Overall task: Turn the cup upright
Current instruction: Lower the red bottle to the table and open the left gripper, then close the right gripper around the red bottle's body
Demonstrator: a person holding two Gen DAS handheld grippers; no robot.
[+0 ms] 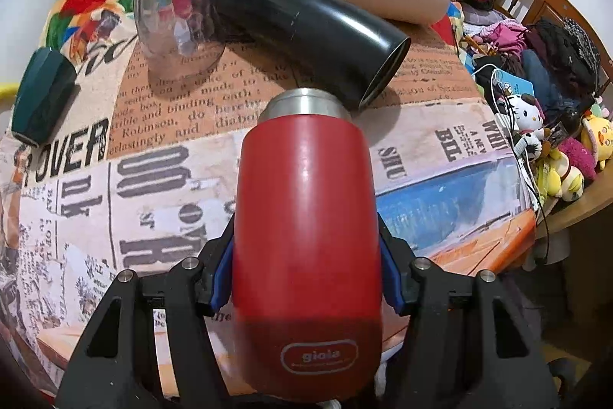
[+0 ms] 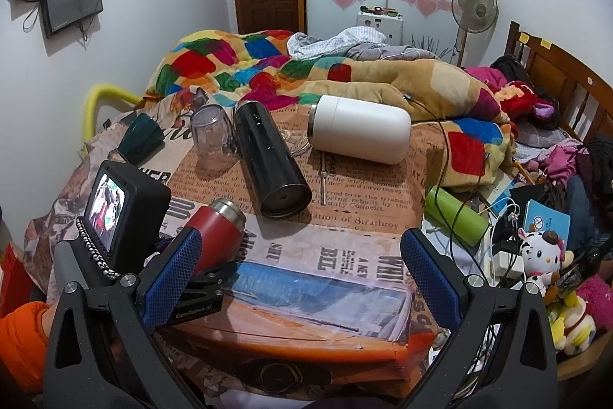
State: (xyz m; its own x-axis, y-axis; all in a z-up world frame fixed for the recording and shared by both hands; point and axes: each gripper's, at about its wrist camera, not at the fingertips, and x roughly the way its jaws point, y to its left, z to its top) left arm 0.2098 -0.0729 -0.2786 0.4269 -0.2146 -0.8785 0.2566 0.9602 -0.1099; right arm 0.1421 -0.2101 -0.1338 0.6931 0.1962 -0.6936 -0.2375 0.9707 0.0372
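My left gripper is shut on a red flask cup with a steel neck, held tilted above the newspaper-print tablecloth; it also shows in the right wrist view. My right gripper is open and empty, over the table's front right part. A black flask, a white flask and a dark green cup lie on their sides. A clear cup stands upside down.
The table has an orange front edge. A green bottle, cables, plush toys and clothes crowd the right side. A colourful blanket lies behind the table.
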